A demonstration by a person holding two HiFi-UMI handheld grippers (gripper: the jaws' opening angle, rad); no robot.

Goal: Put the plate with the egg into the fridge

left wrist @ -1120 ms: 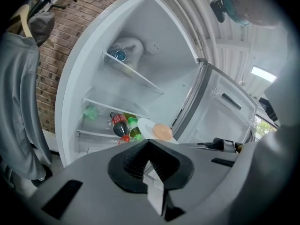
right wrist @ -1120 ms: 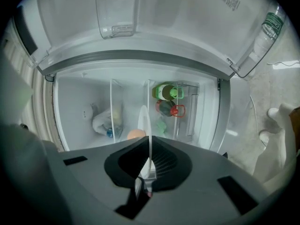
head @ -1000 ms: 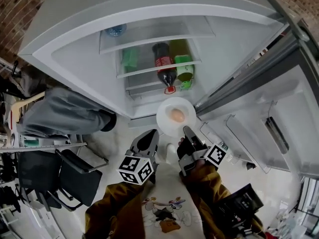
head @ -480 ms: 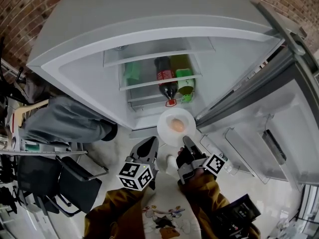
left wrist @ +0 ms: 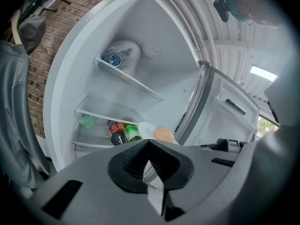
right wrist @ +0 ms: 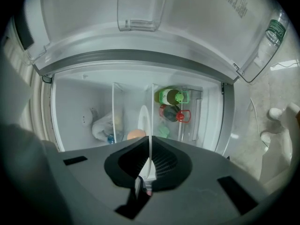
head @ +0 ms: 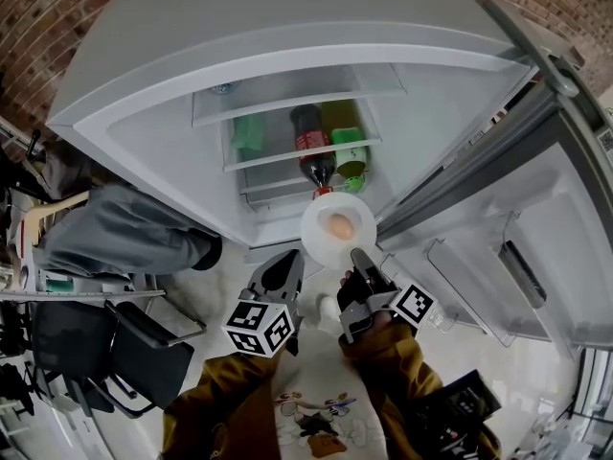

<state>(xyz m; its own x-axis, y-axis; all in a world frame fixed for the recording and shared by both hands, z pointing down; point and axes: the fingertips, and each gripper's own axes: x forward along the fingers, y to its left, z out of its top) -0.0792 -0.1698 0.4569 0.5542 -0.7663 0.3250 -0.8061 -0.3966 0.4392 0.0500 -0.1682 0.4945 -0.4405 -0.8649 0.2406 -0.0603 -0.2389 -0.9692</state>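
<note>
Here, in the head view, the fridge (head: pixel 153 132) stands open, its door (head: pixel 522 209) swung out to the right. The white plate (head: pixel 326 245) hangs just before the front edge of the lower shelves, with the egg (head: pixel 339 225) lying near its middle. The right gripper (head: pixel 359 260) grips the plate's near rim. The left gripper (head: pixel 284 268) sits just left of it, apart from the plate. Behind the plate, on a shelf, a cola bottle (head: pixel 309 142) stands beside a green bottle (head: pixel 350 153). A grey garment (head: pixel 124 230) lies at the left, near the fridge's outer corner, and a brick wall (head: pixel 38 12) shows behind.

In the left gripper view, the jaws are drawn together to a thin slit, with nothing between them. Past them the plate and egg (left wrist: pixel 163 134) show to the right, in front of the shelf edge, with the cola bottle (left wrist: pixel 116 132) further in.

In the right gripper view, the jaws are clamped on the plate's rim, which runs edge-on as a thin white line (right wrist: pixel 150 146) up from between the pads. The egg (right wrist: pixel 136 134) peeks over the jaw at the left. Deeper inside stand the two bottles, and a pale bag (right wrist: pixel 104 124) rests against the back wall. A water bottle (right wrist: pixel 274 28) sits in the door's corner.
</note>
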